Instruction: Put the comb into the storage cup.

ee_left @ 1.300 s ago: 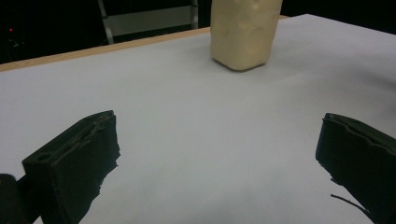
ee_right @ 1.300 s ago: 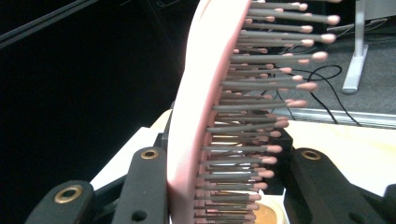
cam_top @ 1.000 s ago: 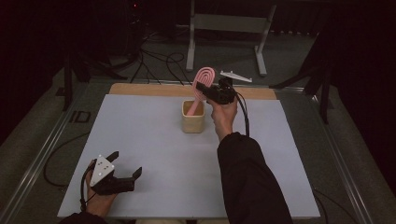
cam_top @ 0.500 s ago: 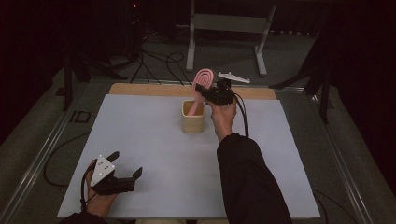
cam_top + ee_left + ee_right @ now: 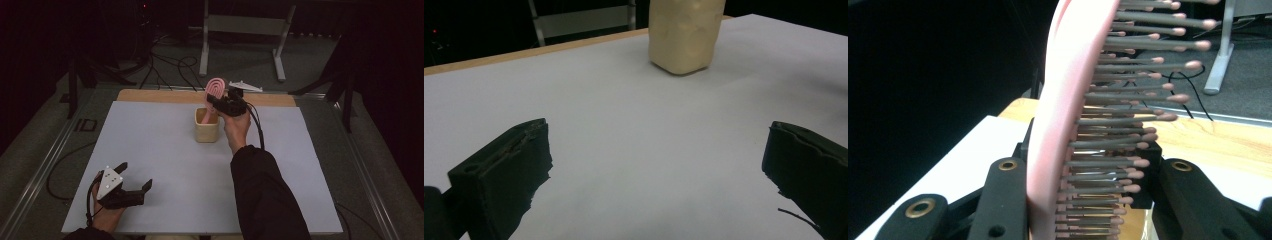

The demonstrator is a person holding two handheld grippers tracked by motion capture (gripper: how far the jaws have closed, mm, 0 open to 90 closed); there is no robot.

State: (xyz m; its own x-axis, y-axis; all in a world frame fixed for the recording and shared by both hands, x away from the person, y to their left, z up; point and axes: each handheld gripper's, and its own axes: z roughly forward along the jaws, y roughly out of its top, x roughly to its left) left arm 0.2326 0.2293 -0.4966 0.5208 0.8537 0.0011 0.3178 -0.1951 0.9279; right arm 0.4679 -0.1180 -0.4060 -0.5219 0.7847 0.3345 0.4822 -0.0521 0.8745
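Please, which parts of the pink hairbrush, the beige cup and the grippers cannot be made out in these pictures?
- Pink hairbrush handle, high view: its lower end is hidden inside the beige cup.
- Hairbrush, right gripper view: top cut off by the edge.
- Cup, left gripper view: rim cut off by the top edge.
- Right gripper, high view: jaws too small to judge.

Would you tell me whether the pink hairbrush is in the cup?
Partly: the pink hairbrush stands handle-down in the cup, head gripped by the right tool.

A person in a long black sleeve (image 5: 267, 195) works two matte-black two-jaw grippers, left gripper (image 5: 134, 186) topped by a grey three-cornered plate, right gripper (image 5: 218, 102) trailing a black cable, brass-ringed screw holes.
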